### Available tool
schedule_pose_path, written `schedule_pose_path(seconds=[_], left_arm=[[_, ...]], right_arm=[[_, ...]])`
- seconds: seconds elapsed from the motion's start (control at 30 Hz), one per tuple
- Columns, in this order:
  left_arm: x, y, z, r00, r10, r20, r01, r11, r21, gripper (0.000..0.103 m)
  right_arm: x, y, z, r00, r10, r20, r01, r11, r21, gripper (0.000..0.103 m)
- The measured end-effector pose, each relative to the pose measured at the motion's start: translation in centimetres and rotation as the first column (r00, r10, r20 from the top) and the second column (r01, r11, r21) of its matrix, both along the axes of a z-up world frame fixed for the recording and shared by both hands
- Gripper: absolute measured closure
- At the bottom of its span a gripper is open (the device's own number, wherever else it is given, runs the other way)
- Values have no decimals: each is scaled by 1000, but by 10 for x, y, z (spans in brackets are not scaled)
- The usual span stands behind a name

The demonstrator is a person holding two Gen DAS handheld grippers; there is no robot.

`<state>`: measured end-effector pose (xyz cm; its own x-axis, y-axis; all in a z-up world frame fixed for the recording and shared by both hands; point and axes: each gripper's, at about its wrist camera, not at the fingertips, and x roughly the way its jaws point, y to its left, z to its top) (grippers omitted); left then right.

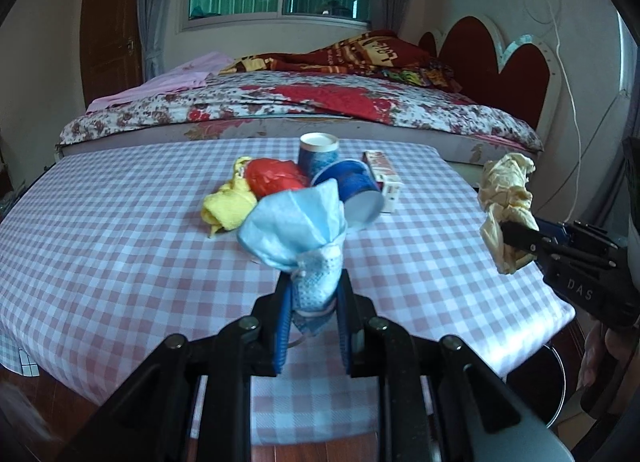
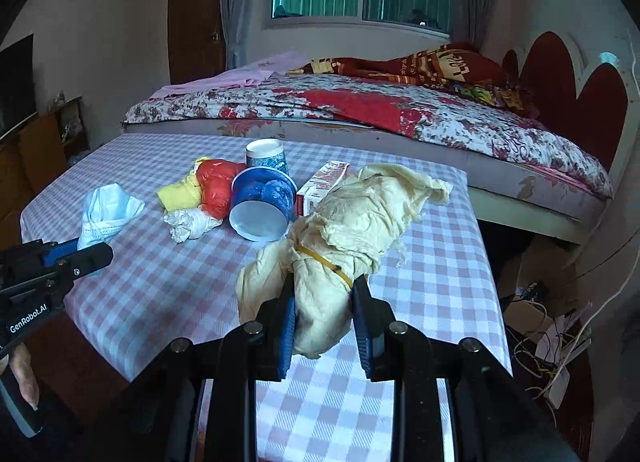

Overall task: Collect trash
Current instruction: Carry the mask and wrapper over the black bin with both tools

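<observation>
Your left gripper (image 1: 312,298) pinches the crumpled light-blue face mask (image 1: 298,221) and your right gripper (image 2: 324,310) clamps the cream paper wad (image 2: 344,229); either soft bundle could slip loose in transit.

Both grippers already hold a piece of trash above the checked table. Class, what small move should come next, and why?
Probably carry both pieces off the table to wherever trash is collected; no bin shows in either view. The left gripper is shut on the blue face mask, and the right gripper is shut on the cream crumpled paper. With both full, neither can pick up the cups or the other trash.
</observation>
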<state>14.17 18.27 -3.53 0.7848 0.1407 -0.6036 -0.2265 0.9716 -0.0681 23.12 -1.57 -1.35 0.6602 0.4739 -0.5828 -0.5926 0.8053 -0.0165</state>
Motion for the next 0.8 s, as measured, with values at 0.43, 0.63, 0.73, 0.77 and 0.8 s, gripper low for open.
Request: schedule_pose_path(seconds=[0.43, 0.63, 0.73, 0.77, 0.8], left_arm=[[-11, -56, 3, 995, -95, 29, 95, 995, 0, 82], [-14, -84, 1, 989, -145, 35, 146, 989, -6, 82], [-15, -102, -3, 984, -174, 29, 174, 985, -2, 82], [-15, -108, -5, 983, -183, 24, 183, 983, 0, 82], [-15, -113, -7, 981, -193, 20, 193, 981, 1, 82]], right_arm=[[-47, -63, 5, 996, -48, 75, 46, 999, 28, 76], [-61, -98, -4, 992, -100, 77, 98, 995, 28, 76], [-64, -118, -12, 990, -128, 62, 127, 992, 18, 76], [-65, -122, -14, 989, -135, 57, 134, 991, 15, 76], [-66, -128, -17, 988, -143, 54, 142, 990, 10, 76]])
